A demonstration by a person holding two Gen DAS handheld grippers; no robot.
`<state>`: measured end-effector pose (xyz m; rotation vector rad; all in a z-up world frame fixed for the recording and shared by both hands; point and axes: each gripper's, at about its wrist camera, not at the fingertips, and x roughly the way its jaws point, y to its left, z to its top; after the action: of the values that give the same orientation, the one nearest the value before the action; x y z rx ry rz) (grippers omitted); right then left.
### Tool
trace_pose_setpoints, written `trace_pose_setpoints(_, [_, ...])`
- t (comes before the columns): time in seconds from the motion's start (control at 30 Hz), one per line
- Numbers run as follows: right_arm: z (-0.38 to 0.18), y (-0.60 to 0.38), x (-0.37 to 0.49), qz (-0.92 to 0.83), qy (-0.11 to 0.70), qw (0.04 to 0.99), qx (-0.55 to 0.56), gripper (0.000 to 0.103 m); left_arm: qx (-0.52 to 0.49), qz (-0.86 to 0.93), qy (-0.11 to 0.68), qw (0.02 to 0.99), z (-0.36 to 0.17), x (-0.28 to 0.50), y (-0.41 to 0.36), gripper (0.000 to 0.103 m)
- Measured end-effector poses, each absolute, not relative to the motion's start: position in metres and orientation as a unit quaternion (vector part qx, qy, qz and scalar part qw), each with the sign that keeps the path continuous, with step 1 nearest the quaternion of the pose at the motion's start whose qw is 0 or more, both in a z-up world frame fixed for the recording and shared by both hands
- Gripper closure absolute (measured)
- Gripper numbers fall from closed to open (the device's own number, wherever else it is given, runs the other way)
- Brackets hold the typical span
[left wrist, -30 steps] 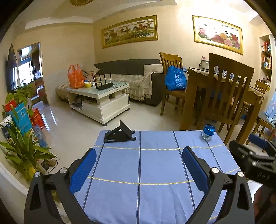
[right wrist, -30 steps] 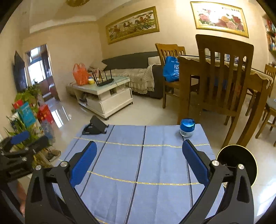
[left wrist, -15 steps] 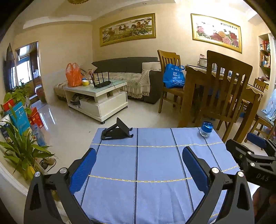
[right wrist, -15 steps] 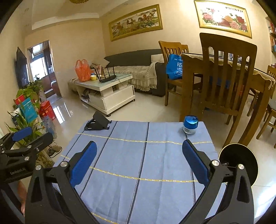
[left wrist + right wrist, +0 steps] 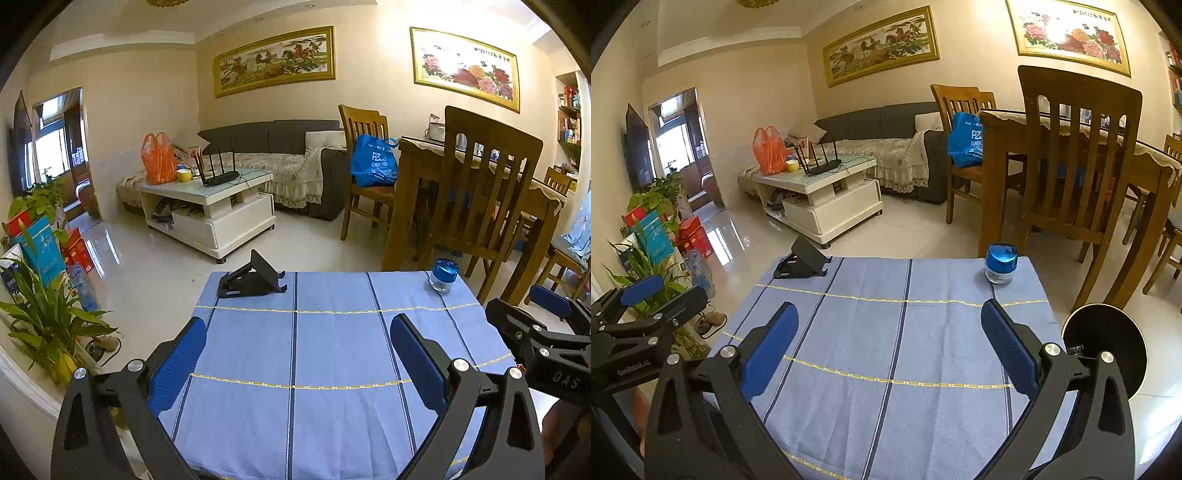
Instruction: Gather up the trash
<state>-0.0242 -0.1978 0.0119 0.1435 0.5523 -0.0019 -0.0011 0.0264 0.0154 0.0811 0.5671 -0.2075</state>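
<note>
**Blue cloth, no trash in sight**

Blue woven tablecloth (image 5: 332,350), dark and yellow stripes, bare in the middle. No obvious trash on it. At its far right corner, a small squat jar (image 5: 1001,264): glossy blue lid, clear body, upright, round. At its far left corner, a black angular phone stand (image 5: 799,264). Past its right edge, lower, a round black bin (image 5: 1108,347). Left gripper (image 5: 295,354) and right gripper (image 5: 888,349) both spread wide, nothing held. Right one probably nearer the jar and bin.

Blue-clothed table (image 5: 332,350): phone stand (image 5: 251,278), jar (image 5: 443,275).
</note>
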Motion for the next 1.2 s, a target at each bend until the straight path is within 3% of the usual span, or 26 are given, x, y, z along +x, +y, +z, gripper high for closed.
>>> trace_pose_setpoints(1.2, [0.0094, -0.1994, -0.0255, 0.015, 0.281, 0.956, 0.089, 0.005, 0.023, -0.115, 0.283, 0.952, 0.0132, 0.0045, 0.0345, 0.007])
